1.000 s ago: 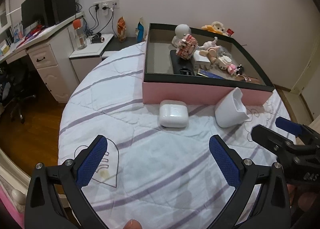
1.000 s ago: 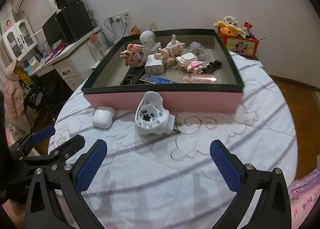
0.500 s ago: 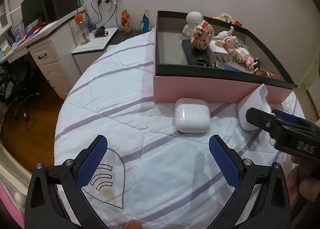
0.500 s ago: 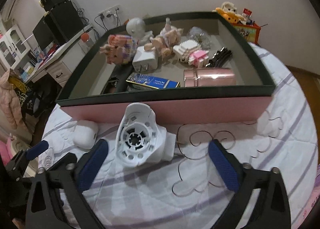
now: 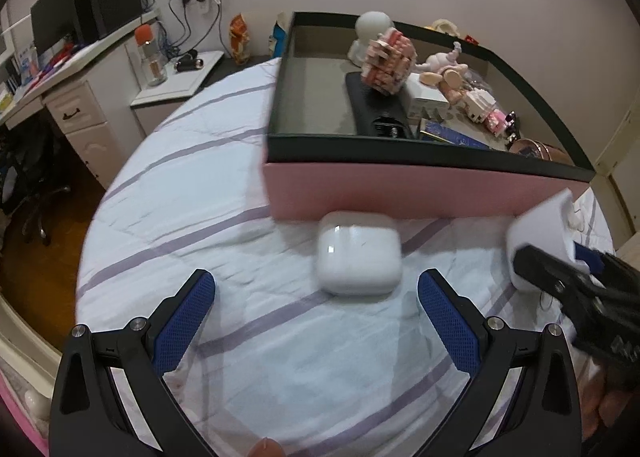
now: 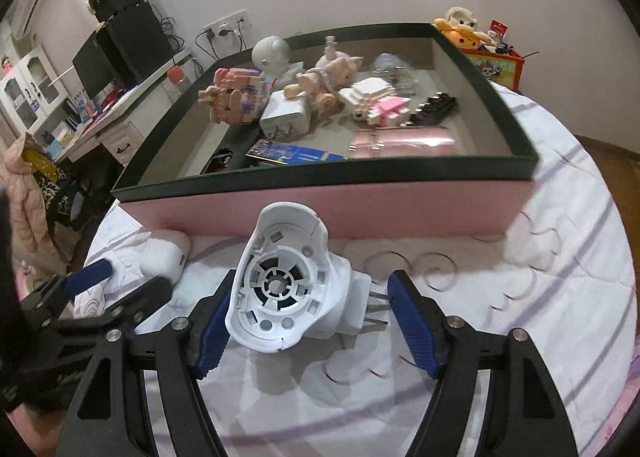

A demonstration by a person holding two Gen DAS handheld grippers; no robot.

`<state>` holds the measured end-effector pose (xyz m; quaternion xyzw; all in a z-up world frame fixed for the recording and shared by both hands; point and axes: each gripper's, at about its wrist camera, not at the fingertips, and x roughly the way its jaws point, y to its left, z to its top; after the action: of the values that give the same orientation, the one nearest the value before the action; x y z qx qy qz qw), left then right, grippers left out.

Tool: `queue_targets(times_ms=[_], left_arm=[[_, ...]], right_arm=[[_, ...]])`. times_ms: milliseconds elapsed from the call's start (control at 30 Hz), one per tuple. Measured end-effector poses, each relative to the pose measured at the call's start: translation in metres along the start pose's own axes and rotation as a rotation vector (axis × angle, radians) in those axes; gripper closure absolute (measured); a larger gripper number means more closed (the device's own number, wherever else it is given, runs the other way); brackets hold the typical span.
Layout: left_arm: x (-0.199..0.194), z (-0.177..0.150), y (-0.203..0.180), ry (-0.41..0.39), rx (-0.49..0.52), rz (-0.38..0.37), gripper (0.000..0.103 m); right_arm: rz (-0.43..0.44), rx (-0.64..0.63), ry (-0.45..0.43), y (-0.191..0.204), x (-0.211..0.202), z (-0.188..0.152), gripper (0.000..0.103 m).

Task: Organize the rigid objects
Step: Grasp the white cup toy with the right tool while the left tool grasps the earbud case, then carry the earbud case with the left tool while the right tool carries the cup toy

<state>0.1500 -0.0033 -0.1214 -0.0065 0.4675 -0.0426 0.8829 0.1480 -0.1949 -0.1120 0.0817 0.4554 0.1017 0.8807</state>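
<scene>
Both grippers have come down and forward toward the bedspread since a second ago, so the two white pieces lying in front of the pink box (image 6: 360, 213) now fill much more of each view. My right gripper (image 6: 308, 317) has the white plug-in device (image 6: 280, 289) between its blue pads; the jaws are closing, with the left pad just at the device's rim and the right pad clear of the metal prongs that stick out on that side. The device lies on its side on the striped sheet (image 5: 224, 193), open round face toward the camera, close to the box's front wall. My left gripper (image 5: 316, 321) has its jaws spread wide with nothing between them, and the white earbud case (image 5: 358, 257) sits on the sheet just ahead of the tips, close to the same wall. From the left view, the device (image 5: 540, 233) is off to the right with the other gripper's black finger across it. Inside the box lie block figures, a white charger (image 6: 286, 117), a blue card and a pink case.
</scene>
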Motion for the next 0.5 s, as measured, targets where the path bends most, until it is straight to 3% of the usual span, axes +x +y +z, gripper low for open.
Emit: queue_targets(times_ms=[167,233,300,333,400,500], left_arm=[[0.019,0.006,-0.006,0.003,0.006,0.049,0.001],[0.016,0.006,-0.005,-0.011,0.004,0.042,0.010],[0.013,0.006,-0.005,-0.022,0.010,0.026,0.031],[0.010,0.005,-0.003,-0.025,0.013,0.022,0.036],[0.007,0.004,-0.001,-0.029,0.014,0.006,0.059],[0.003,0.002,0.007,-0.027,-0.005,-0.037,0.059]], right_arm=[[-0.005,0.014,0.003,-0.010,-0.006,-0.003,0.029],[-0.006,0.016,0.005,-0.012,-0.007,-0.004,0.029],[-0.004,0.022,0.005,-0.014,-0.007,-0.004,0.029],[-0.003,0.024,0.004,-0.013,-0.007,-0.005,0.029],[0.000,0.024,0.003,-0.012,-0.007,-0.004,0.029],[0.008,0.020,0.001,-0.011,-0.010,-0.006,0.029]])
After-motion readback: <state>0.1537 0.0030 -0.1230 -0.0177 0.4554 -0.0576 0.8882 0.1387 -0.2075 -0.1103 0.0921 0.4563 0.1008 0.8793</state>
